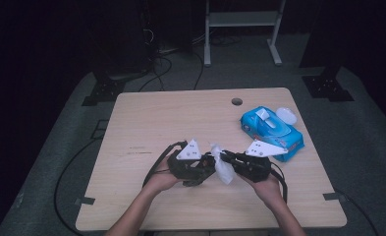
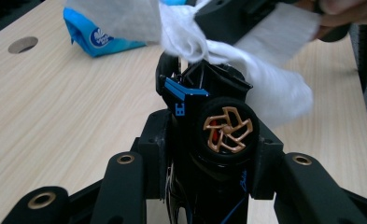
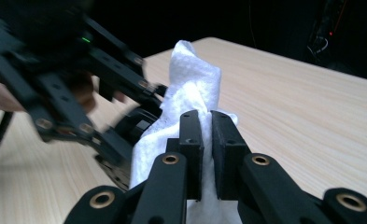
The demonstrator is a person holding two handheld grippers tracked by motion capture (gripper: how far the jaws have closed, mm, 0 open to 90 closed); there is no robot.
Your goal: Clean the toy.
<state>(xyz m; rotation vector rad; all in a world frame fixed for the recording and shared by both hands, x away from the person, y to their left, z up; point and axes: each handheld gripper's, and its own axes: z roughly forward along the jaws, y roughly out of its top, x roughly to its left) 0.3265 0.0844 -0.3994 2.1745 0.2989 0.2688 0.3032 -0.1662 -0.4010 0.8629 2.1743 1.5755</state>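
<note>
High view overhead; both gripper views close, sharing the wipe.

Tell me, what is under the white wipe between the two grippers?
Under the wipe is a black toy car with a gold wheel, clamped in the left gripper. The right gripper pinches the wipe against it. The car's far end is covered by the wipe.

The table is showing pale, matt wood grain, and the pack is gleaming as glossy blue plastic film. The wipe is looking like soft, dimpled white cloth-paper, while the toy car is showing black plastic with a shiny copper-coloured wheel.
</note>
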